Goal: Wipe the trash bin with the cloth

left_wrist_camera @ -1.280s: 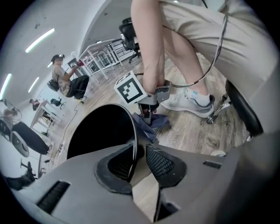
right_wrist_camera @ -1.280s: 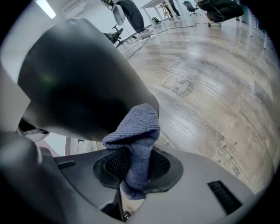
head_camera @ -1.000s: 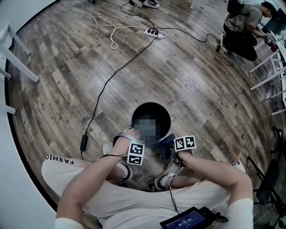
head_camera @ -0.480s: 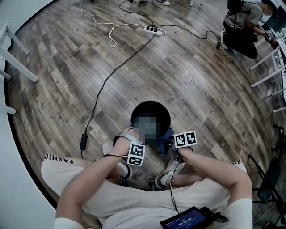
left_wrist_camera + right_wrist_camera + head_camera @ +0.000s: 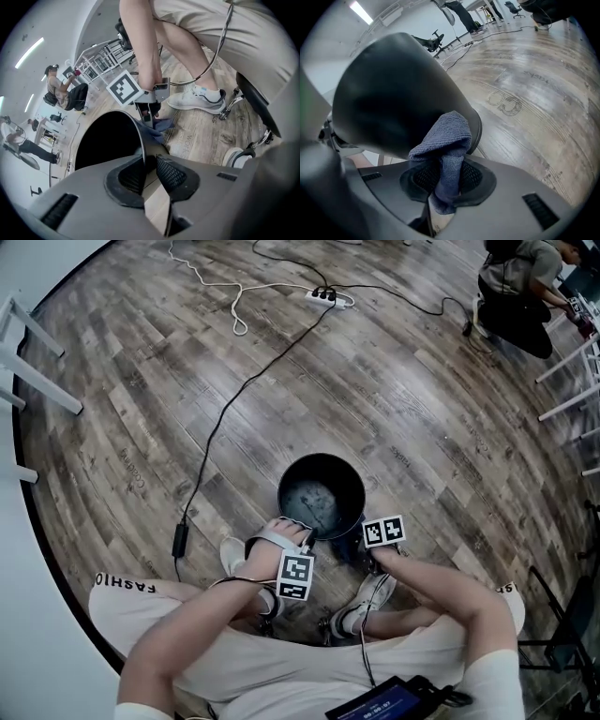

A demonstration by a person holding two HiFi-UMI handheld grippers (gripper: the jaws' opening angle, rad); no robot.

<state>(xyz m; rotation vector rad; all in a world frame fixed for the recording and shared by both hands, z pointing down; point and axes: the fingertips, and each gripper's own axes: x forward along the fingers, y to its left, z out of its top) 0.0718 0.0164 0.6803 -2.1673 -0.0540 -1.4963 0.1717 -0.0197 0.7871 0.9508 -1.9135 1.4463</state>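
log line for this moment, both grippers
left gripper: jaws just closing, trash bin rim between | right gripper: shut on cloth by bin's outer wall

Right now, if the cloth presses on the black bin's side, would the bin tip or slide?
Probably little: the left tongs, which have just been closing, clamp the bin's rim. Looking empty and thin-walled, it is likely light, so unheld it might slide on the wooden floor.
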